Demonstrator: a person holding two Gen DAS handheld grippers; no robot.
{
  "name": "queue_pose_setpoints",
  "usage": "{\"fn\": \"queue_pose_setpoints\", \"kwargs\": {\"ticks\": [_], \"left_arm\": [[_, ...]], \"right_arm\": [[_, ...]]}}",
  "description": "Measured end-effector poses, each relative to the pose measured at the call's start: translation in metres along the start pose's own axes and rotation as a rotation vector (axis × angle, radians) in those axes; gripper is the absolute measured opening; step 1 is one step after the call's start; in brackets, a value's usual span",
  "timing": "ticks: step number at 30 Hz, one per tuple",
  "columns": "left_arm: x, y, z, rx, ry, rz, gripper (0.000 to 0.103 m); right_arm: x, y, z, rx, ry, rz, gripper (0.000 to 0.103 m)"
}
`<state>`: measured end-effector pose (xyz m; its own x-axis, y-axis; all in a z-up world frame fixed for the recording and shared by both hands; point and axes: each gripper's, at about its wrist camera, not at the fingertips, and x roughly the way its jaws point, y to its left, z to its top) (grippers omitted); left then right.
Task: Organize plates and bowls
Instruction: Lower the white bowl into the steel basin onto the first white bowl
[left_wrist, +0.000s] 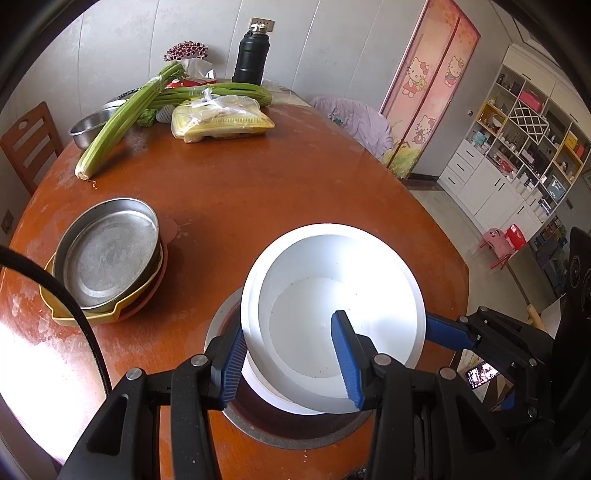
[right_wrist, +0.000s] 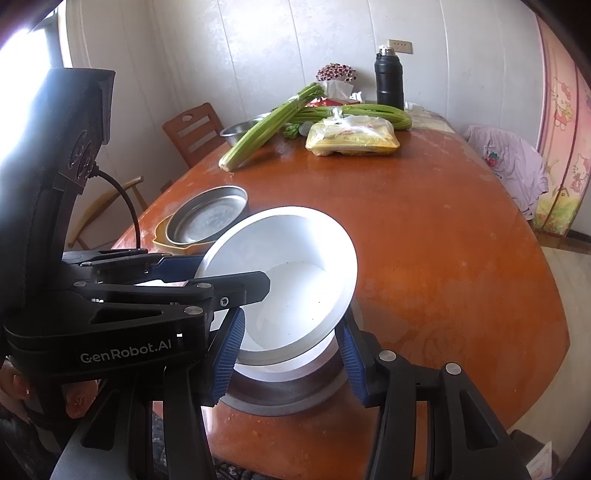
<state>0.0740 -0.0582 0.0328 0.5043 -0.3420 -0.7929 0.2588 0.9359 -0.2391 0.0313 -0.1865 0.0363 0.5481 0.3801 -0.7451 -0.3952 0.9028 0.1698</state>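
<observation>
Two nested white bowls (left_wrist: 332, 280) hang tilted over a round metal-ringed recess (left_wrist: 288, 432) in the table. My left gripper (left_wrist: 290, 325) is shut on their near-left wall, with one blue pad outside the rim and the other inside. In the right wrist view, the near edge of the white bowls (right_wrist: 295, 266) lies between the pads of my right gripper (right_wrist: 291, 321), which press on it from both sides. From the left wrist view only one of the right gripper's fingers (left_wrist: 447, 332) shows, under the right rim. To the left, a metal pan (left_wrist: 107, 254) tops a stack on a yellow dish (left_wrist: 85, 314).
At the far end of the brown table (left_wrist: 277, 177) lie celery bunches (left_wrist: 122, 118), a bagged food packet (left_wrist: 221, 120), a steel basin (left_wrist: 90, 127) and a black flask (left_wrist: 251, 55). A wooden chair (left_wrist: 29, 144) stands at the left. A black cable (left_wrist: 66, 302) crosses the stack.
</observation>
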Motion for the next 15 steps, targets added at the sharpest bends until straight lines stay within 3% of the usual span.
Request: {"fn": "queue_pose_setpoints", "kwargs": {"ticks": [15], "left_arm": [[0.005, 0.011, -0.012, -0.021, 0.017, 0.023, 0.044]], "right_arm": [[0.011, 0.008, -0.009, -0.024, 0.034, 0.019, 0.053]]}}
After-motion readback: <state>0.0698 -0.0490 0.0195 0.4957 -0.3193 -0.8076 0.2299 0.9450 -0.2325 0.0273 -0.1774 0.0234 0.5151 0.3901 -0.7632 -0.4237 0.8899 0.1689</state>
